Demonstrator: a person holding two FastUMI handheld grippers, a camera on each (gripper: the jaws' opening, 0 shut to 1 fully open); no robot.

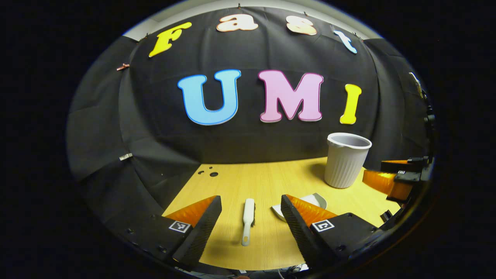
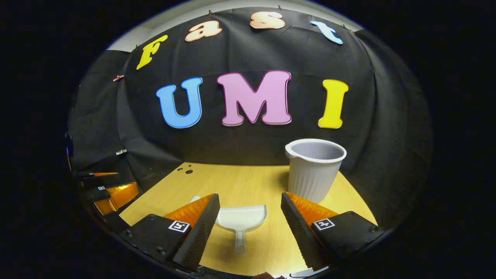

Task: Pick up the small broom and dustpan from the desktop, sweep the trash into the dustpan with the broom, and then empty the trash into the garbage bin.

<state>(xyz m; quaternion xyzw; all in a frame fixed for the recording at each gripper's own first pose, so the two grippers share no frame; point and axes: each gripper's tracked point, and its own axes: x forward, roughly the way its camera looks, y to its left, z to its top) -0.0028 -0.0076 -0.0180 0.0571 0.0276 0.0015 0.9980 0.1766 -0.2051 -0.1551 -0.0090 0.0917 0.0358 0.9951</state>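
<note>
A small white broom (image 1: 248, 219) lies flat on the wooden desktop (image 1: 255, 182), handle toward me, straight ahead of my open left gripper (image 1: 251, 219), whose fingers stand above and apart from it. A white dustpan (image 2: 241, 220) lies on the desk with its handle pointing at me, ahead of my open right gripper (image 2: 250, 219); nothing is held. The dustpan's edge (image 1: 316, 200) peeks out behind the left gripper's right finger. The pale grey ribbed garbage bin (image 2: 314, 169) stands upright at the back right. The right gripper (image 1: 399, 179) shows at the far right of the left gripper view.
The desk (image 2: 248, 182) ends at black cloth walls behind and on both sides. Small dark holes (image 1: 209, 172) mark the desk's far left corner. The left gripper (image 2: 110, 192) shows at the left edge of the right gripper view. No trash can be made out.
</note>
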